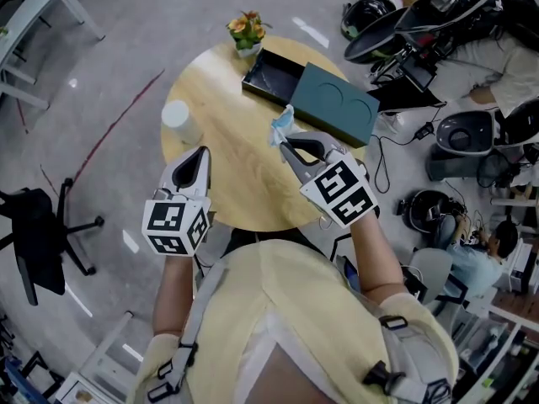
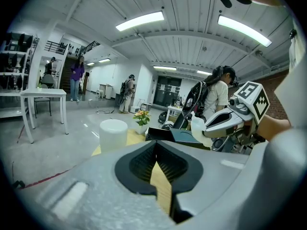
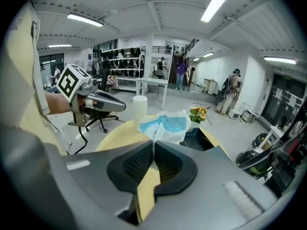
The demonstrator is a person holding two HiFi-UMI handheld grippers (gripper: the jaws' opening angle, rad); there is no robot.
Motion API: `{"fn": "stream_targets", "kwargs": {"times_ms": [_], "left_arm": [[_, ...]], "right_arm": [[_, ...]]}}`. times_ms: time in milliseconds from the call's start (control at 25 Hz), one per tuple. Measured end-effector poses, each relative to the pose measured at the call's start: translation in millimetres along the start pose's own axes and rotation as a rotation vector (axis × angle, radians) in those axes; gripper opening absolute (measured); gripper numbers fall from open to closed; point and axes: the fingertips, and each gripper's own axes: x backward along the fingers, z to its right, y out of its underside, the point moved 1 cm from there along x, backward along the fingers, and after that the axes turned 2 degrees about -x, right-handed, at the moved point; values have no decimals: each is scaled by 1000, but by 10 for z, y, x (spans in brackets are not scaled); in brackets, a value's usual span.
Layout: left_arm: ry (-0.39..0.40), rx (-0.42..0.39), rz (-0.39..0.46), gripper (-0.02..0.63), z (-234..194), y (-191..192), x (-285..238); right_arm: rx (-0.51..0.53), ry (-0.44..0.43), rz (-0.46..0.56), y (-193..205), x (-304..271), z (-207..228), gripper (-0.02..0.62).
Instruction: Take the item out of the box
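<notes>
A dark teal box lies open on the round wooden table, with its lid beside it on the right. My right gripper hangs over the table just in front of the lid, shut on the edge of a small blue and white packet. In the right gripper view the packet sticks up from the closed jaws of the right gripper, with the box behind it. My left gripper hovers over the table's left part, shut and empty.
A white cup stands near the table's left rim. A small flower pot sits at the far edge by the box. A black office chair is on the floor to the left. Helmets and gear crowd the floor to the right.
</notes>
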Motion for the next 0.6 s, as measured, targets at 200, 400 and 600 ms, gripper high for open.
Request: {"fn": "stream_targets", "kwargs": {"times_ms": [200,400,600], "left_arm": [[-9,2,1,6,-10,11,75],[-17,2,6,6,-19,8,93],[-24,1,12,6,-24,-4,101]], "right_arm": [[-28,-30,29,-18,85,-64,15],[-42,-62,58,-55,122,-101,14],[-50,-61,71,-56,150,-92,14]]}}
